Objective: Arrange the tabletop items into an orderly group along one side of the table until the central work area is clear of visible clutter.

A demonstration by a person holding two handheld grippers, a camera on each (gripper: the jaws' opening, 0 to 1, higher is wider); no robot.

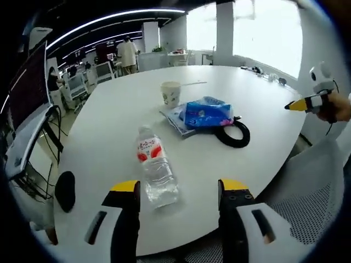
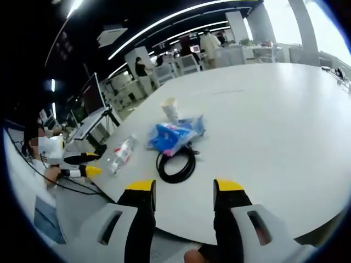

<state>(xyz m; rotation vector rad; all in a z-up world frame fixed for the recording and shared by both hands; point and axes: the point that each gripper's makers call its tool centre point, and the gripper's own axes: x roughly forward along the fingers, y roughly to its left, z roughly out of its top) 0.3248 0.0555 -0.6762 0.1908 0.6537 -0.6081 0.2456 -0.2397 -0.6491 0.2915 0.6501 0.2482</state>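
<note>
Left gripper [image 1: 178, 189] hangs spread, nothing in it, with the water bottle [image 1: 154, 167] lying just ahead at 11 o'clock. Best bet: straddle its middle, squeeze gently. Right gripper [image 2: 182, 189] is spread too; cable coil [image 2: 176, 163], blue tissue pack [image 2: 171, 136] and paper cup [image 2: 170, 109] beyond at 12.

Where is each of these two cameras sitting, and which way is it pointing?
Left gripper view: rides on the left gripper, looking across the white table at a lying water bottle, with a paper cup, blue packet and black cable coil beyond; its own open jaws rise below, and the right gripper enters at right.
Right gripper view: rides on the right gripper, looking over the cable coil toward the packet; the left gripper enters at left.
Both share table, bottle, cup, packet, coil.
</note>
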